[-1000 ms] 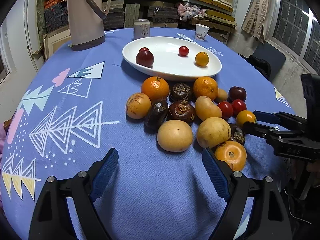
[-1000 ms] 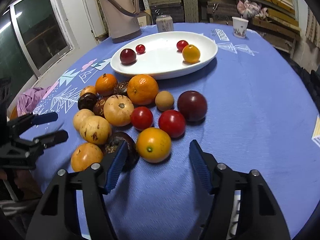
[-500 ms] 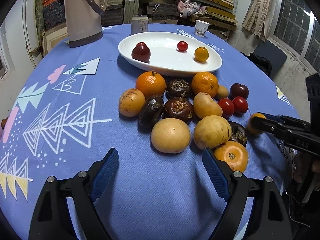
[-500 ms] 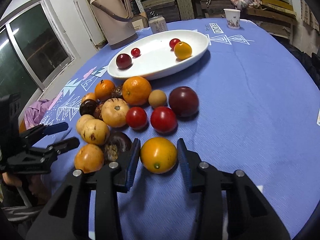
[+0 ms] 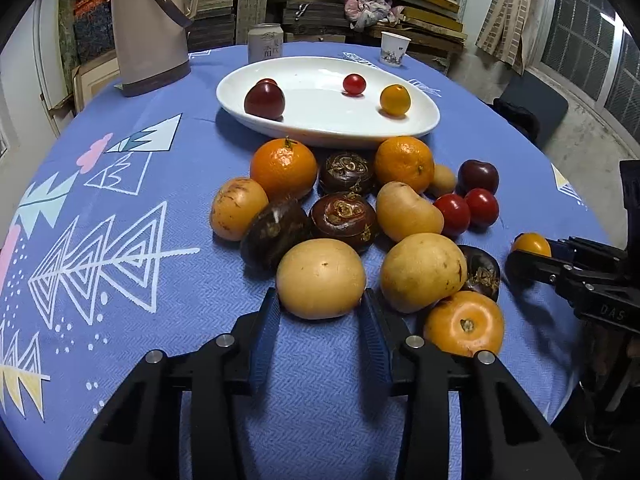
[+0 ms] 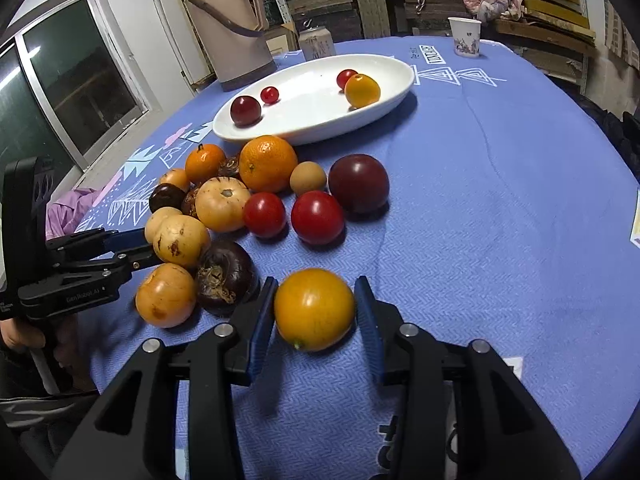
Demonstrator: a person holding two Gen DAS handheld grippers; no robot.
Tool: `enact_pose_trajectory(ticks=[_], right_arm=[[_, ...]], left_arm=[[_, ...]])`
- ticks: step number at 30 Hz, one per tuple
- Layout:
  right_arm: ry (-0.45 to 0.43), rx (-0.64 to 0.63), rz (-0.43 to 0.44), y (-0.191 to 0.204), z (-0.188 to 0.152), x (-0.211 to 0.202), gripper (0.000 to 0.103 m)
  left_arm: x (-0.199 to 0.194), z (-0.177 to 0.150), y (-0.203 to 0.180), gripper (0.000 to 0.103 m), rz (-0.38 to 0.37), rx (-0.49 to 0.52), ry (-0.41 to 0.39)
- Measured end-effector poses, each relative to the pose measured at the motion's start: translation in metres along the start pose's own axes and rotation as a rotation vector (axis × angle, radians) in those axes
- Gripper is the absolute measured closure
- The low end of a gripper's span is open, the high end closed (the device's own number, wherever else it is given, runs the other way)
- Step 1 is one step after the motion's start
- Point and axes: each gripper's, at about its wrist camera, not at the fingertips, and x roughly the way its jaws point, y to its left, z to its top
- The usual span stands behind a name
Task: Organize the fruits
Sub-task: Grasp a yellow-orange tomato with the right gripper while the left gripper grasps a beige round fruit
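A pile of fruits lies on the blue tablecloth in front of a white oval plate (image 5: 424,120) that holds a dark plum, red tomatoes and a small orange fruit. My left gripper (image 5: 320,316) has its blue pads on both sides of a pale yellow round fruit (image 5: 320,278), touching or nearly so. My right gripper (image 6: 316,316) closes around a yellow-orange fruit (image 6: 314,308), pads at its sides; it also shows in the left wrist view (image 5: 530,245). A white plate (image 6: 392,92) shows in the right wrist view too.
A beige thermos (image 5: 150,28), a can (image 5: 265,42) and a paper cup (image 5: 394,49) stand behind the plate. Oranges (image 5: 283,168), dark mangosteens (image 5: 344,216), red tomatoes (image 6: 317,217) and a dark plum (image 6: 359,183) crowd the pile. The table edge drops off at the right.
Both grippers moved forward and narrowed. The left one now flanks the pale yellow fruit; the right one has closed in on the yellow-orange fruit.
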Motion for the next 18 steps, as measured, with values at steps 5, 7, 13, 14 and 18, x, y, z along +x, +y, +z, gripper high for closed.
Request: enact_pose_trajectory(ticks=[5,7,13,14,18], right_arm=[[0.008,-0.020,-0.019,0.004,-0.001,0.000,0.065],[0.011,-0.029,-0.025,0.005,-0.003,-0.001,0.065],[0.018,-0.064,-0.055,0.007,-0.009,-0.006,0.065],[0.020,-0.069,-0.058,0.008,-0.010,-0.007,0.065],[0.021,-0.081,-0.065,0.008,-0.014,-0.010,0.065]], left_arm=[[-0.001,0.000,0.006,0.061,-0.036,-0.035,-0.002],[-0.001,0.000,0.004,0.058,-0.030,-0.024,-0.006],[0.005,0.004,-0.004,0.053,0.003,0.008,-0.013],[0.006,0.004,-0.004,0.053,0.004,0.007,-0.013],[0.007,0.004,-0.002,0.058,0.006,0.000,-0.024]])
